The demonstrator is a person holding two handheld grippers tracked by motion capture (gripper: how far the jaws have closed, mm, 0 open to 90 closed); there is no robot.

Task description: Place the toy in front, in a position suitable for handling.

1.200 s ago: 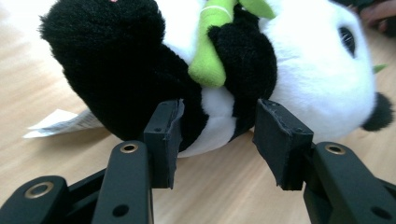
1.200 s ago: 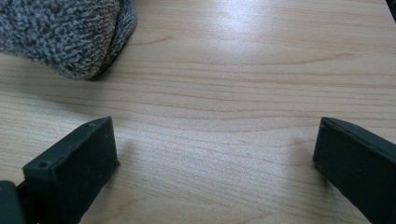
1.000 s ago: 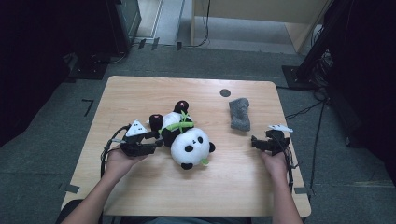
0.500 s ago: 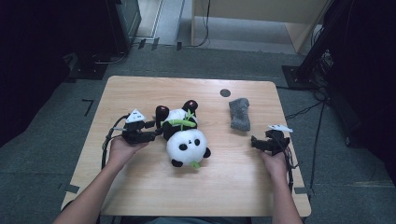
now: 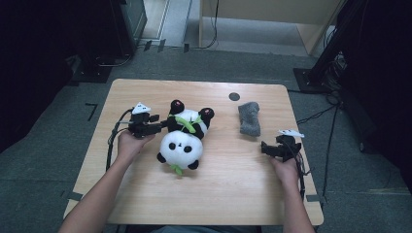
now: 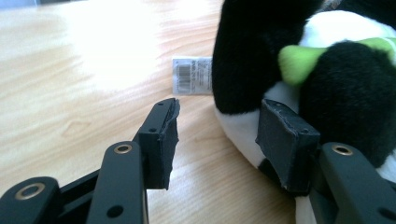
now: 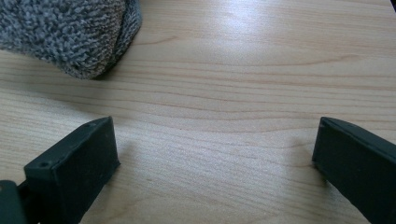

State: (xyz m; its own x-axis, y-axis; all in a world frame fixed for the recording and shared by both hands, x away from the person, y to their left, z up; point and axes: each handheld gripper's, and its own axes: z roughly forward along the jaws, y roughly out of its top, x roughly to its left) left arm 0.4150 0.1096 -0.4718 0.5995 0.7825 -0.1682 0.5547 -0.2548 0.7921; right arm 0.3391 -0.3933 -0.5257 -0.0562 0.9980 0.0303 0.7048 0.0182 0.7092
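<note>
**Panda toy at the left gripper's jaws, grip not secured**

Plush panda (image 5: pixel 183 138) lies on the wooden table (image 5: pixel 228 194), head toward the person, body and feet farther away. The left gripper (image 5: pixel 163 127) sits just beside the toy's flank. In the left gripper view, its jaws stand partly apart with bare wood between them; one pad (image 6: pixel 286 140) touches the panda's (image 6: pixel 327 84) white-and-black side, the other pad hangs free over the table, so nothing is clamped. Ahead of the free pad, the toy's sewn-in label (image 6: pixel 192 75) lies flat on the wood.

The right gripper (image 5: pixel 265 148) rests well off to the other side, jaws wide and empty, with a grey sock (image 5: pixel 249 118) ahead of it and a little to one side (image 7: pixel 70 32).

Risks, as I judge them: closing now would catch only fur or the label, and the soft body would slip or swing when lifted. Pushing further sideways could roll the toy away rather than seat it between the pads. The trailing cable (image 5: pixel 112 145) near the left hand could also snag on the table edge.
</note>
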